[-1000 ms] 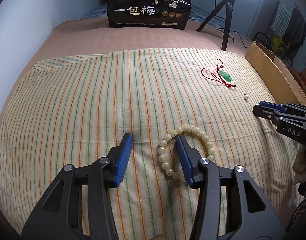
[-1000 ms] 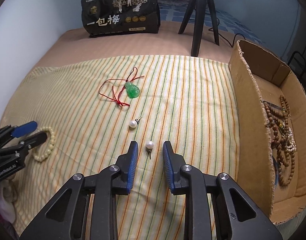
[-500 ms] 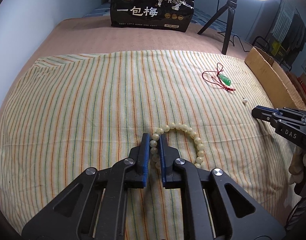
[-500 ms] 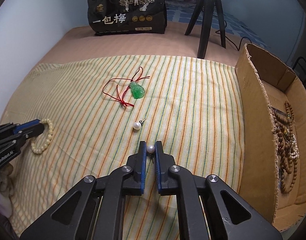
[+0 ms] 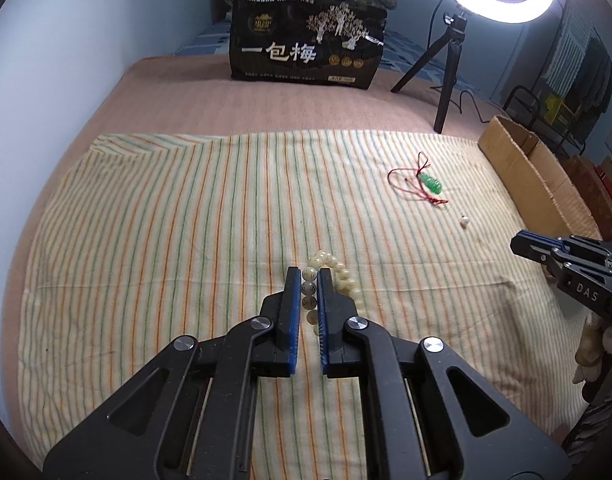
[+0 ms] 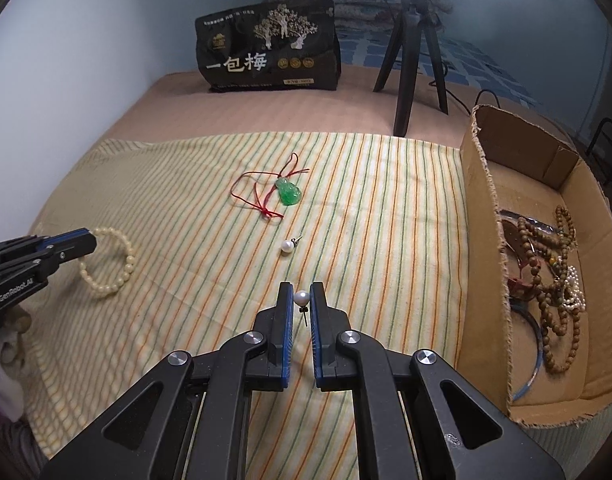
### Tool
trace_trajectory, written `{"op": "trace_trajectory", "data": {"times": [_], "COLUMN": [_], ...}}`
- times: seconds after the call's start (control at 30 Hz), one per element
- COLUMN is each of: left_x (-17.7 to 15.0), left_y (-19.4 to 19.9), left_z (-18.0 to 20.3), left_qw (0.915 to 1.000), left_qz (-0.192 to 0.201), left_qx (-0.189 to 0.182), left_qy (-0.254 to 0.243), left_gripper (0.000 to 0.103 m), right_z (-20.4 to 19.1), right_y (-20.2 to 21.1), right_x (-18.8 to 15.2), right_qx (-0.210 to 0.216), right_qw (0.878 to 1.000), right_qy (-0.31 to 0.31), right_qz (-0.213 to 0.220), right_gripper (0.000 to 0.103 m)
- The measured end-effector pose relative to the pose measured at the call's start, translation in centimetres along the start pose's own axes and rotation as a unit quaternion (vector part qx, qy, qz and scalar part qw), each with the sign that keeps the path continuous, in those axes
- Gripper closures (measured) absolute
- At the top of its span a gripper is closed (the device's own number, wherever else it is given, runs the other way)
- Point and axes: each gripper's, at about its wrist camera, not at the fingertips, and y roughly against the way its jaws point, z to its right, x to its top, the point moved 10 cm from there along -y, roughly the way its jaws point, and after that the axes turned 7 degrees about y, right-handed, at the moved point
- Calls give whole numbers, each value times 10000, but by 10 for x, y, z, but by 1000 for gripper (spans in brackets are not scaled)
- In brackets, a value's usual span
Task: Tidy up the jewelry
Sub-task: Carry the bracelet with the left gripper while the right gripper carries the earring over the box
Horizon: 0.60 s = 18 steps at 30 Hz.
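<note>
At the right edge of the right wrist view, the open cardboard box (image 6: pixel 482 216) holds a tangle of brown bead strands (image 6: pixel 554 280) with a small pearl string among them. The right claw (image 6: pixel 302 300) at lower centre is closed on a pearl earring (image 6: pixel 301 298), its post hanging down between the blue pads. A second pearl earring (image 6: pixel 287 245) lies on the striped cloth (image 6: pixel 386 220) just above, and the green pendant (image 6: pixel 289 192) on its red cord sits further up. The left claw (image 5: pixel 309 284), centre of the left wrist view, grips the pale bead bracelet (image 5: pixel 344 276). Along the top stand a black printed bag (image 6: pixel 268 48) and a tripod (image 6: pixel 410 60).
</note>
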Motion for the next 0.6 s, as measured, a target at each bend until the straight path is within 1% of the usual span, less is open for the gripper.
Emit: {"op": "trace_trajectory", "data": {"times": [0.33,0.6], "left_x": [11,22], "left_y": [30,52], "left_z": [27,70], "left_qw": [9997,9989], "left_qz": [225,411], "left_qx": [-61,-182], "left_qy": [-10,-94], "left_gripper": [98,98], "right_z": [10,38], "right_y": [43,83], "right_x": [0,1], "right_qx": [83,103], "right_qw": [9996,9982], "right_qy": [57,-46], "right_qz": [276,586], "right_gripper": [96,96]}}
